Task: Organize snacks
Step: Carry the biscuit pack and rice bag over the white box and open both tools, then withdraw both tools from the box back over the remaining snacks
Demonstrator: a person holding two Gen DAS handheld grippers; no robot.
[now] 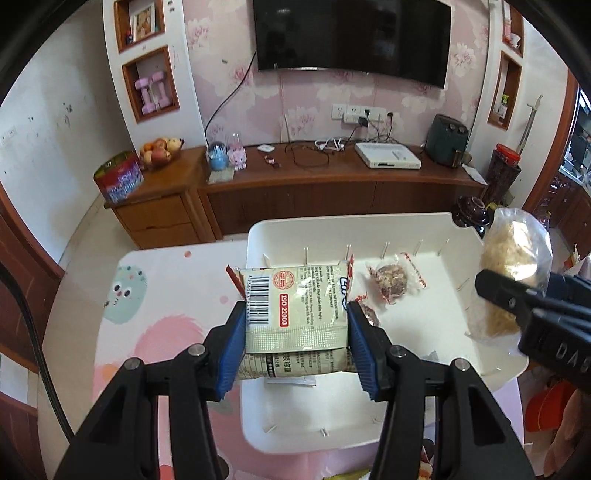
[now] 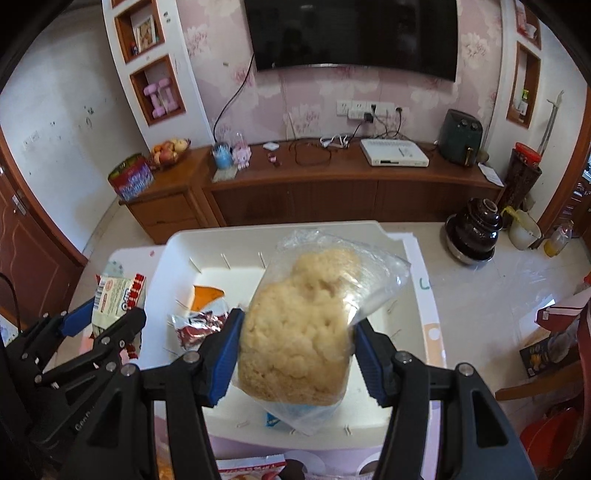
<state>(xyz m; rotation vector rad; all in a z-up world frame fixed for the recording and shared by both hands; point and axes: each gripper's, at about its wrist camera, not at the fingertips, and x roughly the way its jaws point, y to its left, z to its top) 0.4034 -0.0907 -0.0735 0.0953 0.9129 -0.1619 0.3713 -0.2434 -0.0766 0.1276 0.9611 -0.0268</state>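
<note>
Left claw (image 1: 296, 325) pinches a pale green snack packet (image 1: 295, 310) between its blue pads (image 1: 233, 343), barcode and "ISO 22000" mark facing the camera. Packet is held above the near left part of a white tray (image 1: 369, 229), over the tray's left wall. Second printed packet (image 1: 295, 365) shows directly beneath it, between the same pads; whether it is gripped too cannot be told.

Right claw (image 2: 295, 350) pinches a clear plastic bag of pale crumbly snack (image 2: 299, 332), held upright above the tray (image 2: 258, 230). From the left wrist view this bag (image 1: 513, 284) sits over the tray's right edge, well apart from the green packet.

Tray contents: one small clear-wrapped dark snack (image 1: 393, 282) lies on the tray floor near the far side; a red-and-silver wrapper (image 2: 195, 326) and an orange-and-white packet (image 2: 208, 295) lie near the left side in the right wrist view.

Tray rests on a table (image 1: 147, 314) covered with a pink cartoon-print cloth. Further packets (image 2: 251, 469) lie at the near table edge, partly hidden.

Background: wooden cabinet (image 1: 332, 188) with a fruit bowl (image 1: 160, 149), under a wall television (image 1: 351, 35).
</note>
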